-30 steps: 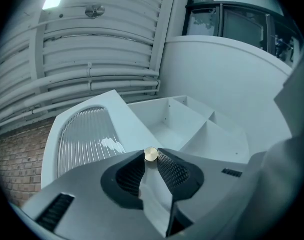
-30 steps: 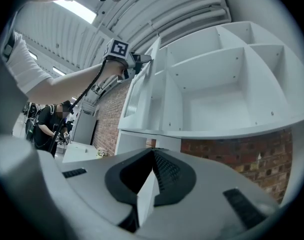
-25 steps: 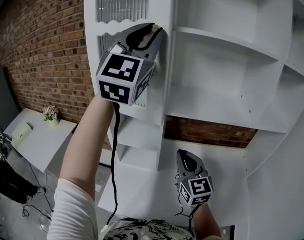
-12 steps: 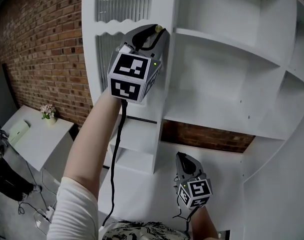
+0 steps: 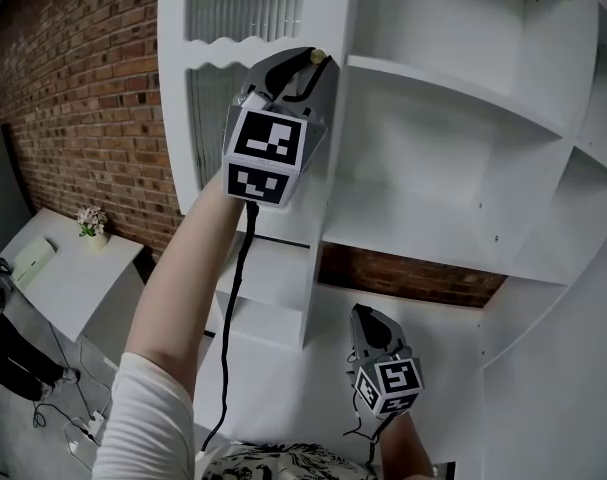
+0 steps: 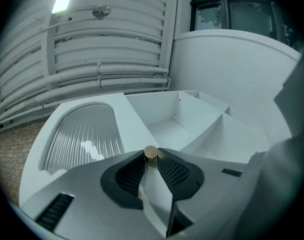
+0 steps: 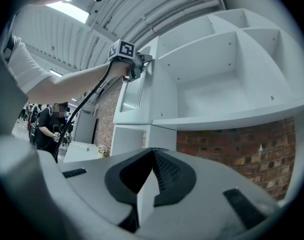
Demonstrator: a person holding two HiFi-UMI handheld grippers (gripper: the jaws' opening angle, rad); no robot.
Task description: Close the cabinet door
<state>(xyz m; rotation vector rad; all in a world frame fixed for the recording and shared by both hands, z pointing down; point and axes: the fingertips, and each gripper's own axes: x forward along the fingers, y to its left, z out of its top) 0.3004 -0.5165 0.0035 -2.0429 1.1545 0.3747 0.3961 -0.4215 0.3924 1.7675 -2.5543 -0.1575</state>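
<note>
Door [image 5: 211, 118], likely light, stiff and glass-paned, handled best by its small brass knob [image 6: 150, 153], pinched in left gripper [image 5: 311, 61] fingers; right gripper [image 7: 153, 150] fingers met, empty.

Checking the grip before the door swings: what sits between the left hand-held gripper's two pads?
The brass door knob, pinched at the tips of the left hand-held gripper; the left gripper view shows it.
</note>
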